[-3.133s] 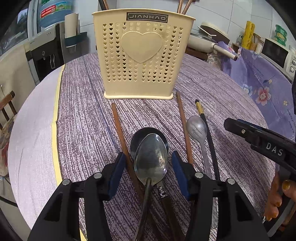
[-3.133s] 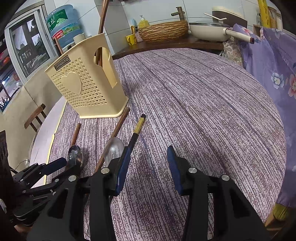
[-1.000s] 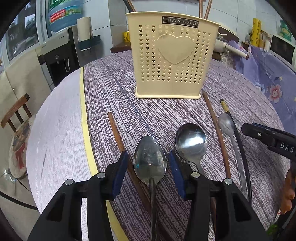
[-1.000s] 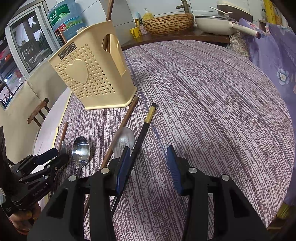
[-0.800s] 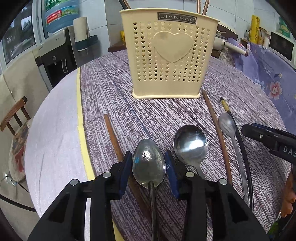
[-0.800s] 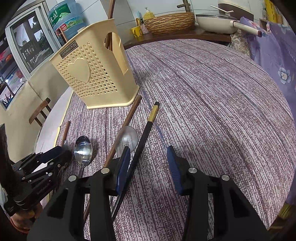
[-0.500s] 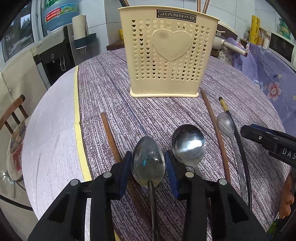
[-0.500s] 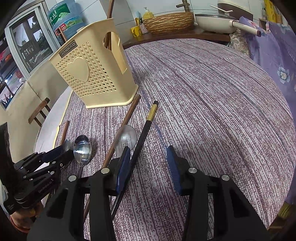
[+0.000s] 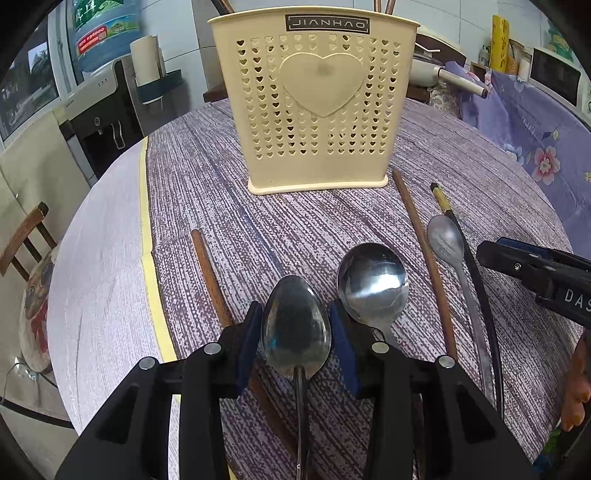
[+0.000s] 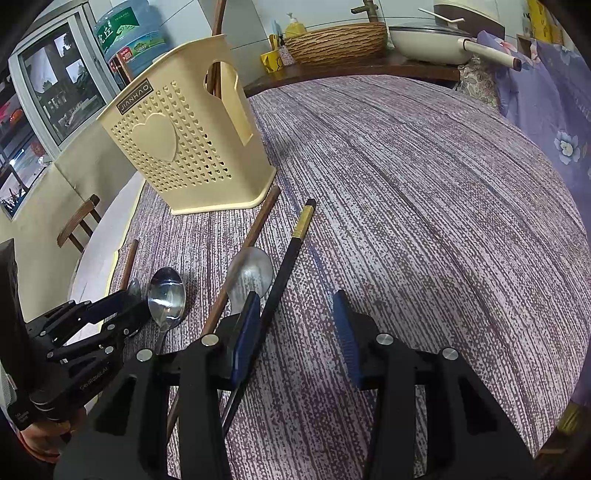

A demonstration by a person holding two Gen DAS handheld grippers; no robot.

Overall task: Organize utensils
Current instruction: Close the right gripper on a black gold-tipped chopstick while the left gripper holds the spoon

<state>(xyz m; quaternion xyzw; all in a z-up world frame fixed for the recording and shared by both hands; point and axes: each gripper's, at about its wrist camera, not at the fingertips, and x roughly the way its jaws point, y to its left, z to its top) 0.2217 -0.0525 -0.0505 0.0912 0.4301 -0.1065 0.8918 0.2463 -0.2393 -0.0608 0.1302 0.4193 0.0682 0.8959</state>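
While clamped, spoon (image 9: 296,325) bowl faces holder (image 9: 316,99)

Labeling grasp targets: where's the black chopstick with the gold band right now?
The black chopstick lies flat on the table, just right of the small spoon, running under the right gripper's left finger; gold-banded tip points toward the holder.

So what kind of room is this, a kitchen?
Probably a home kitchen or dining corner. A pan sits on the counter behind the table, a water jug stands near the window, and a microwave is off to the side.
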